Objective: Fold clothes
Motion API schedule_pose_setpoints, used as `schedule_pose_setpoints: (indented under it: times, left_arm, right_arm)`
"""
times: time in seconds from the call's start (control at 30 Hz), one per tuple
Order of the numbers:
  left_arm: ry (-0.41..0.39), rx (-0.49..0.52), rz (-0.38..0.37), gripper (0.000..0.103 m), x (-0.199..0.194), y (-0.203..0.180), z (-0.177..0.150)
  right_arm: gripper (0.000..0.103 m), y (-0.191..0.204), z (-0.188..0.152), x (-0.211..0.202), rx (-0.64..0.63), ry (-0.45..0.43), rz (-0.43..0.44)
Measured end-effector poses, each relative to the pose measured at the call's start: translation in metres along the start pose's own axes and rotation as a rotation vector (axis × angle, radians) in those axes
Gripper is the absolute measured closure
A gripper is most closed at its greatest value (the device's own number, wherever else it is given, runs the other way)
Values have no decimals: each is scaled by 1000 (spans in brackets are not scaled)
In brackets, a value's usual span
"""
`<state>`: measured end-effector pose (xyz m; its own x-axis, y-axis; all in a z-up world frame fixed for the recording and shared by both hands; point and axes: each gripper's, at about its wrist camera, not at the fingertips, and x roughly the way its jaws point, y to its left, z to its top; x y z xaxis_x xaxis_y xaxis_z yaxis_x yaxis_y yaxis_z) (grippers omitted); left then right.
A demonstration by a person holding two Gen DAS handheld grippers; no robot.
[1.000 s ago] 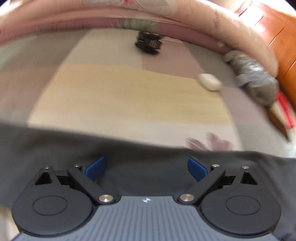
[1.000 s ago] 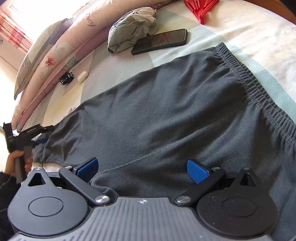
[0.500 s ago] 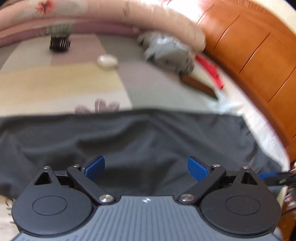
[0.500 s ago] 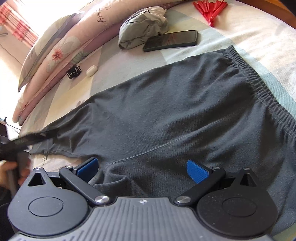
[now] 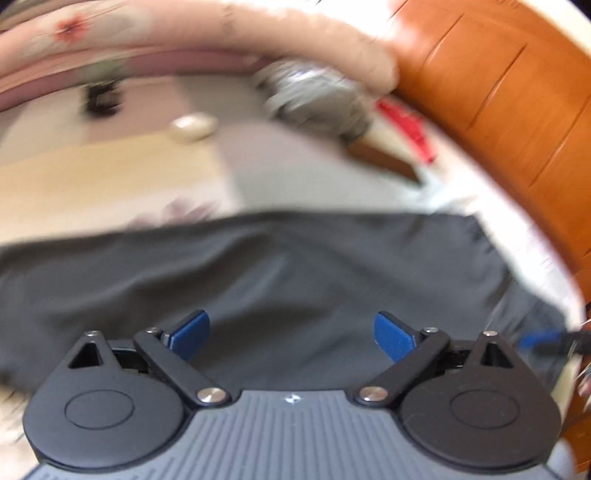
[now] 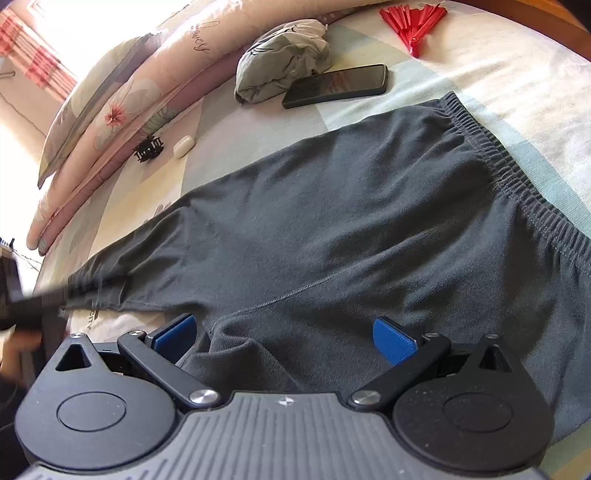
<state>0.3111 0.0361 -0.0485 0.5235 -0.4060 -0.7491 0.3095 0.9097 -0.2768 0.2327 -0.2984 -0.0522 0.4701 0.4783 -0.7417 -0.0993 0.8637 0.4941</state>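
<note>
Dark grey shorts lie spread on the bed, elastic waistband at the right, a leg stretching to the left. My right gripper is open over the near leg and crotch seam, blue pads wide apart. The left wrist view is blurred; the same shorts fill its lower half, and my left gripper hovers open over them with nothing between its pads. In the right wrist view the left gripper is a dark blur at the leg hem.
At the back lie a rolled floral quilt, a grey cloth bundle, a black phone, a red fan, a black hair clip and a white case. A wooden headboard stands to the right.
The left wrist view has swung to the right, from the quilt and hair clip toward the headboard and the shorts' waistband side. My right gripper has moved slightly forward; both stay open.
</note>
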Motion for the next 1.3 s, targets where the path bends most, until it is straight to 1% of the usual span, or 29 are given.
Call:
schedule_pose_setpoints:
  times: [0.13, 0.17, 0.23, 0.27, 0.33, 0.37, 0.4, 0.47, 0.53, 0.57, 0.63, 0.77, 0.87, 1.0, 1.03, 1.1, 1.17, 1.27, 1.3]
  left_arm:
    - [59, -40, -24, 8, 42, -4, 4]
    - [23, -20, -25, 8, 39, -5, -7]
    - [19, -22, -45, 6, 24, -8, -25]
    - [44, -29, -58, 6, 19, -8, -29]
    - [84, -9, -63, 6, 5, -6, -28]
    - [86, -10, -47, 6, -1, -4, -23]
    - [63, -10, -29, 6, -6, 1, -17]
    - [-29, -10, 5, 6, -16, 12, -5]
    - [-96, -55, 28, 6, -12, 30, 10]
    - [-109, -91, 45, 6, -4, 40, 16]
    - [-85, -161, 81, 6, 9, 62, 18]
    - [-87, -238, 61, 5, 7, 89, -12]
    - [-67, -253, 57, 5, -13, 96, -29]
    - [-107, -212, 177, 6, -52, 115, -25]
    - [-125, -227, 205, 6, -59, 126, -23]
    - [-126, -299, 207, 6, -62, 153, -20]
    - [-111, -369, 225, 6, -59, 179, -24]
    - [-142, -402, 233, 6, -61, 205, -31]
    - [-142, -418, 283, 7, -67, 211, -30]
  right_arm:
    - [0, -2, -3, -5, 9, -11, -13]
    - [0, -3, -4, -6, 11, -12, -12]
    - [0, -6, -4, -5, 17, -10, -13]
    - [0, -7, -4, -4, 20, -8, -13]
    - [0, -7, -3, -1, 23, -1, -10]
    - [0, -6, -3, 1, 23, 1, -8]
    - [0, -5, -3, 2, 20, 0, -4]
    - [0, 0, -4, 2, 9, -2, 8]
    - [0, 5, -5, 0, -7, -5, 12]
    - [0, 8, -5, -1, -16, -7, 10]
    - [0, 10, -5, -3, -28, -13, -3]
    - [0, 10, -3, -4, -29, -12, -10]
    - [0, 11, -2, 1, -28, 4, -22]
    - [0, 21, -2, 6, -56, 20, -23]
    - [0, 24, -2, 6, -63, 20, -18]
    - [0, 30, -2, 6, -76, 22, -10]
    - [0, 35, -3, 6, -90, 21, -14]
    - [0, 38, -3, 4, -100, 17, -35]
    - [0, 37, -3, 4, -96, 15, -43]
